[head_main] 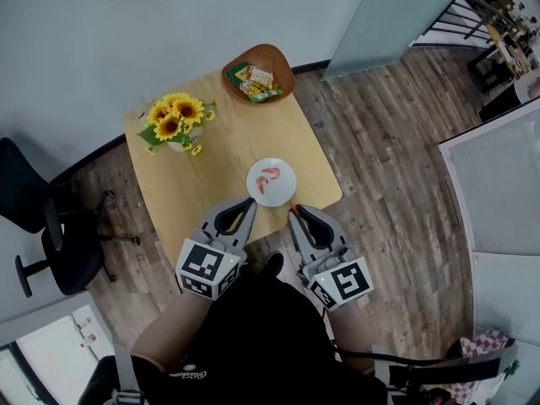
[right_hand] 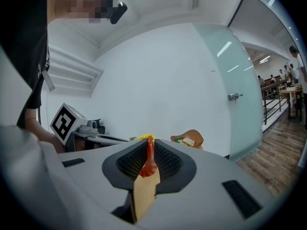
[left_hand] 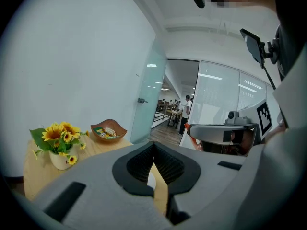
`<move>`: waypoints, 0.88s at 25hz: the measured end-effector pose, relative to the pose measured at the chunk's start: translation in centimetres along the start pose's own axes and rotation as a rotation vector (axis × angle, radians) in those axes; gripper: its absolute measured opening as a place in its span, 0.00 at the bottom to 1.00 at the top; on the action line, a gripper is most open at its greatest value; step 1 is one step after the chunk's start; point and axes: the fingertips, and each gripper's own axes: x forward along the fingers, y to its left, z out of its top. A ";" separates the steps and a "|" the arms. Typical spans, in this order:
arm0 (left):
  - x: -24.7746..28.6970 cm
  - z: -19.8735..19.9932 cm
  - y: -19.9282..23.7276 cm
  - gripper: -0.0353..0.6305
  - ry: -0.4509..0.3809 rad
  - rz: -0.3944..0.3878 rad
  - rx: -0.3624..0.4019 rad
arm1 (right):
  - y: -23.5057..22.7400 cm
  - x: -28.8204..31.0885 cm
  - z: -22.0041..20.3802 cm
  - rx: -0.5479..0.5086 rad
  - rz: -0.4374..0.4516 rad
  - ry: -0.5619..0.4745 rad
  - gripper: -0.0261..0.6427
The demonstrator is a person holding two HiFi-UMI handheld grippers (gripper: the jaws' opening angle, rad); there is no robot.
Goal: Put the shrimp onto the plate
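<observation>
**Now: shrimp pinched in your right tongs, just beside the plate**

Right now your right tongs (head_main: 294, 211) are clenched on a shrimp (right_hand: 149, 159). In the right gripper view, the orange-red body stands upright between the two dark ribbed pads, with its thin end poking up past the tips. From the head view only a small orange tip of it (head_main: 293, 207) shows at the front of the tongs, over the near edge of the bench (head_main: 186, 192). It is just beside the near-right rim of the plate (head_main: 284, 191). You cannot tell from these views how high above the wood it is.

Your left tongs (head_main: 251, 199) are closed with nothing in them. In the left gripper view the pads meet at the tips, and only bench wood and a sliver of white show through the gap below. They point at the near-left side of the plate, close to its rim.

The white plate sits on the near half of the bench and carries the plated shrimp (head_main: 270, 178), pink-orange curls near its middle.

At the far-left corner stands a vase of sunflowers (head_main: 173, 121). A wooden bowl (head_main: 283, 70) with small packets in it sits at the far edge, well apart from the plate.
</observation>
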 end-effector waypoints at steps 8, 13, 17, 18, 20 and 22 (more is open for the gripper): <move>1.2 -2.5 1.4 0.06 0.048 0.007 -0.039 | -0.5 1.8 -2.5 0.015 0.013 0.062 0.11; 1.5 -2.9 2.3 0.06 0.058 0.015 -0.043 | -0.9 3.0 -2.8 0.003 0.015 0.083 0.11; 1.8 -3.0 2.7 0.06 0.062 0.016 -0.056 | -2.0 4.5 -4.6 -0.045 0.003 0.136 0.11; 1.9 -3.0 2.8 0.06 0.062 0.016 -0.056 | -2.4 5.0 -5.6 -0.063 -0.002 0.162 0.11; 2.0 -3.1 2.9 0.06 0.064 0.017 -0.054 | -3.6 6.1 -8.0 -0.095 -0.013 0.223 0.11; 2.0 -3.3 3.1 0.06 0.067 0.020 -0.063 | -4.8 7.2 -10.7 -0.104 -0.024 0.296 0.11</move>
